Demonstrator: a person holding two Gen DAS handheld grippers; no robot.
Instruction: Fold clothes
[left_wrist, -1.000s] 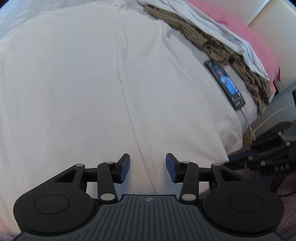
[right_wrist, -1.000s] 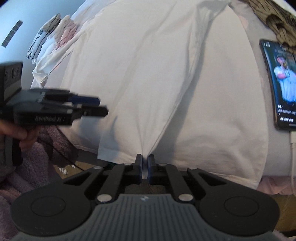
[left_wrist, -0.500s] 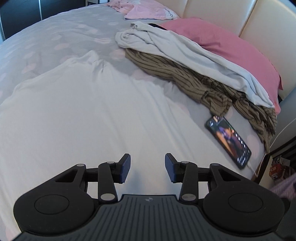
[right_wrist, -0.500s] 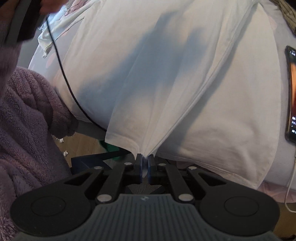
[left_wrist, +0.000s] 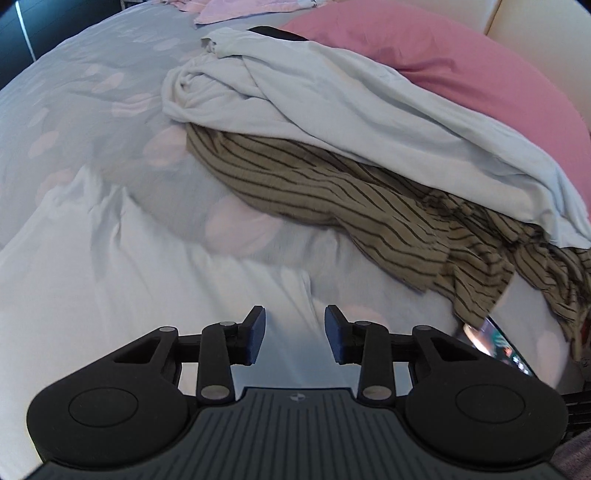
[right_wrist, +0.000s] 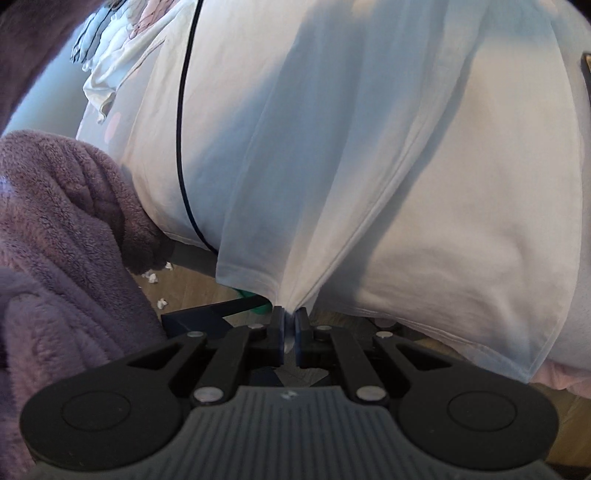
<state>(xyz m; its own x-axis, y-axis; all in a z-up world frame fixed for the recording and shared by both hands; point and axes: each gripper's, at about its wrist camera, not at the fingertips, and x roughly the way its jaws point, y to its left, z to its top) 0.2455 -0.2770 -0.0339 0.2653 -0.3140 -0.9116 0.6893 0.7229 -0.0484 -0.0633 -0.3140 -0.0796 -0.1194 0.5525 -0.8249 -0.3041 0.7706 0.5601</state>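
R gripper (right_wrist: 290, 325): jaws clamped on hem of white garment (right_wrist: 369, 166), same pinch as a sec ago; cloth pulls into tent folds at bed edge, purple fleece sleeve (right_wrist: 55, 240) alongside. L gripper (left_wrist: 294, 334): empty, jaws closing, nothing between. It has swung off the hem end and up across the garment (left_wrist: 92, 277) to its far edge, by striped brown top (left_wrist: 332, 192) and pale shirt (left_wrist: 332, 92) against pink pillow (left_wrist: 480, 74). Phone (left_wrist: 498, 343) at right. Reads as going for the far corner, first fold.
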